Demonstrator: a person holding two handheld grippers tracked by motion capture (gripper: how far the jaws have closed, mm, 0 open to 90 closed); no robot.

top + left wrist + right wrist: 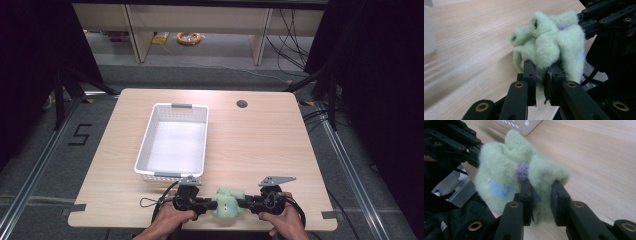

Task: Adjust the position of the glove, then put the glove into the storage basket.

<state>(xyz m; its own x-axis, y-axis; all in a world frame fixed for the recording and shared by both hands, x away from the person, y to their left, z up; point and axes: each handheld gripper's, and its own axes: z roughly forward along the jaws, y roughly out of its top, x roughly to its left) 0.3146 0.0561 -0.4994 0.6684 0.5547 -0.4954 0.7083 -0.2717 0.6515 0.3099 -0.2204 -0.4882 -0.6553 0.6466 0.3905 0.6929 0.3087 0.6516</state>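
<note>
Here the table (260, 145) is the biggest thing. It is flat, pale wood with thin grain lines and round corners, and it has 1 small round hole (242, 104) near the far edge. The floor around it is grey, with metal rails at the sides and a yellow coil (189, 37) far back under a bench.

On the left half of the table sits a white plastic basket (146, 142). It is a long box shape with rows of little holes in its walls and a grey handle at each end. Its inside looks bare and bright.

At the near edge, between the 2 claws, is a toy (227, 202). It is soft, fuzzy and light green, like wool, with rolled tube-like bumps on top. In the right gripper view it has a small purple fuzzy dot (523, 170) and a light blue patch (498, 188). What the toy is meant to be is hard to tell, as it is all bunched up.

The left gripper (541, 75) is made of hard black bars with brass-coloured pins. Its jaws are nearly together and pinch a fold of the toy's fuzz. The right gripper (541, 192) looks the same, and its jaws squeeze a thicker lump of the toy from the other side. Each has a grey 3-cornered plate on top.

The 2 hands (172, 217) are cut off at the bottom of the high view.
</note>
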